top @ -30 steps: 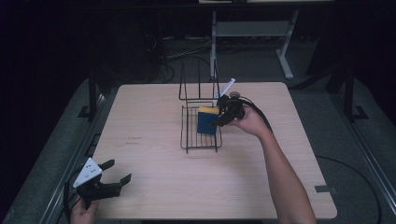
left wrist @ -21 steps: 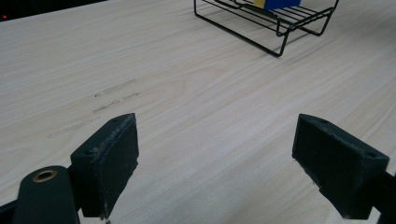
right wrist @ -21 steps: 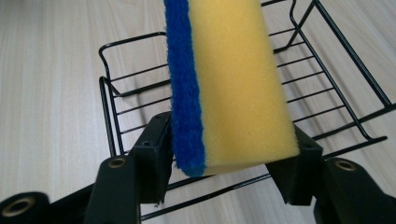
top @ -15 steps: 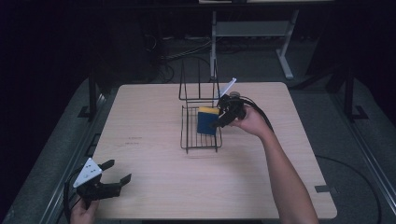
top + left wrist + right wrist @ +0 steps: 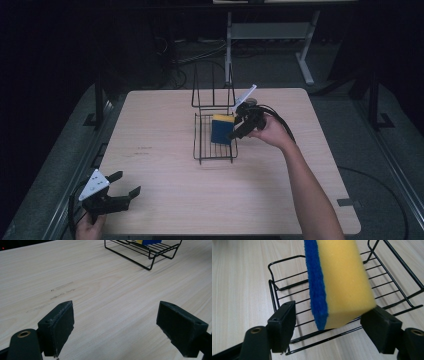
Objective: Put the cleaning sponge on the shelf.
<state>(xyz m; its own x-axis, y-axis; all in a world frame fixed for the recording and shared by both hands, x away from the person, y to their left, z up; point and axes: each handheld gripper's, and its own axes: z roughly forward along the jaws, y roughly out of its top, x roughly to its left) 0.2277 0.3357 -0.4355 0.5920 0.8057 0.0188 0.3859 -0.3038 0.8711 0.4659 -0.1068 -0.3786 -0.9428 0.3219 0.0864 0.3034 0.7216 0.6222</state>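
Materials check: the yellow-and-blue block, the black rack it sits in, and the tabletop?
Yellow-and-blue rectangular sponge: soft open-pored foam by the look, with a coarser, fibrous blue scouring layer on one face. Black wire rack: thin bent rods, probably metal with a smooth, slightly glossy black coating; glints run along the wires. Pale wooden table: matt, with straight grain lines; solid wood or printed laminate, hard to tell which.

A pale wooden bench (image 5: 165,135) with rounded corners carries the things. Its light grain runs across the top, and a few faint dark smudges mark the surface left of the middle. A black wire rack (image 5: 215,145) stands directly on it, a little beyond the centre, with a low flat tray at the front and tall upright wire loops at the back. Its thin feet rest on the wood.
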